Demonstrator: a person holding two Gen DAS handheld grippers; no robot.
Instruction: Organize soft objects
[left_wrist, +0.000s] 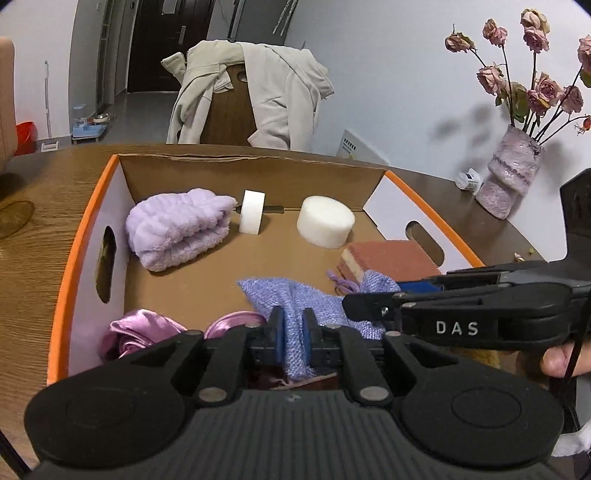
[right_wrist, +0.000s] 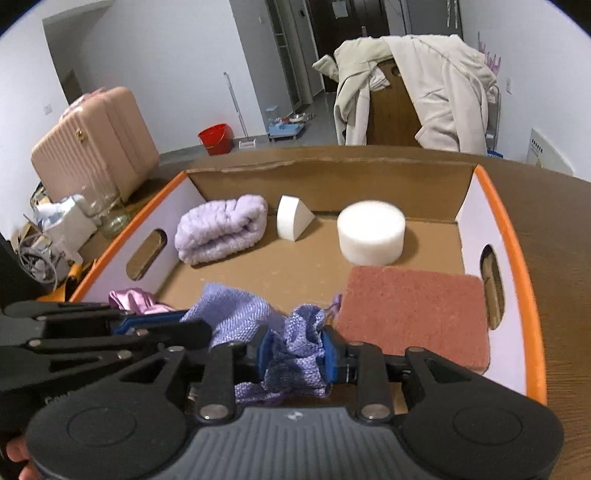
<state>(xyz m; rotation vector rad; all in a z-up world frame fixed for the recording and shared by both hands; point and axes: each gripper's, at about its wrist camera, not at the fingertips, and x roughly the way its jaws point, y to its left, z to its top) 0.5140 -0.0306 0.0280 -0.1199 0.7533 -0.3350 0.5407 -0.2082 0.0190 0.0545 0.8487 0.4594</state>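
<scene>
The limp, light knitted cloth (right_wrist: 295, 347) is being pinched loosely by both tongs (left_wrist: 293, 332) (right_wrist: 295, 350), bunched between the pads.

Right tongs (right_wrist: 295, 356) around bunched purple knit cloth (right_wrist: 295, 343), seemingly gripped, over cardboard box (right_wrist: 491, 192)

Both grippers, left gripper (left_wrist: 293, 332) and right gripper (right_wrist: 297, 354), are matte black plastic with ribbed grey bases, silver rivets on scissor linkages, blue fingertip pads (right_wrist: 264, 349), white "DAS" lettering on the right one's side, thin black cable at 4 o'clock.
</scene>
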